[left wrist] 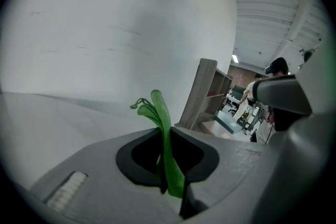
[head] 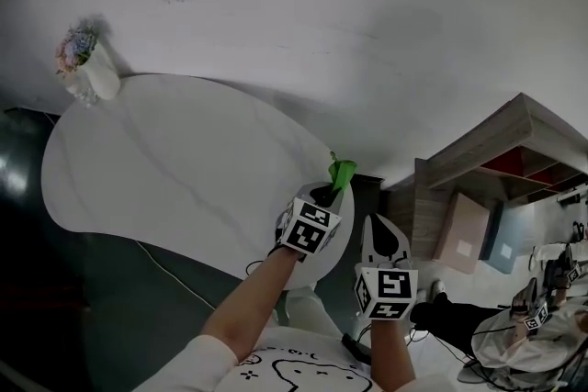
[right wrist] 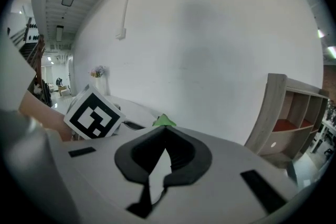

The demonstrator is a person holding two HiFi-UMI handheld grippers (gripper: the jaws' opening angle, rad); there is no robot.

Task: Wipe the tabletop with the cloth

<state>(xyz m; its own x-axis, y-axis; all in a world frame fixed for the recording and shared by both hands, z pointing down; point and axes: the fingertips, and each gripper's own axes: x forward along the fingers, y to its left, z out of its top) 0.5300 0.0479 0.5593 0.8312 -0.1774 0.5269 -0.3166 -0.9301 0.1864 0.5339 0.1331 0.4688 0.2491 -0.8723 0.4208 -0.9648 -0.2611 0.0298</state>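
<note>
**Holding the cloth at the tabletop's edge, with the wipe yet to start**

The white oval tabletop fills the middle of the head view. Its surface is bare and shows no smear, streak or damp track, so nothing reveals whether any part has been wiped. My judgement is that the wipe lies ahead, or is at most barely begun.

A wooden shelf unit stands well off to the right, against the wall, and has no part in the job.

The left gripper is raised over the near right end of the tabletop. Its jaws are closed tight on the cloth. The right gripper is just beside the table end, nearer the person, and its jaws are drawn together with nothing between them.

A small vase of flowers sits at the far left rim. It is the only thing a sweep across the surface would have to go round.

The green cloth is pinched into a narrow strip that sticks up out of the left jaws. It looks clear of the surface rather than pressed on it. What is left, as I read it, is to lower the cloth flat and sweep the whole top.
</note>
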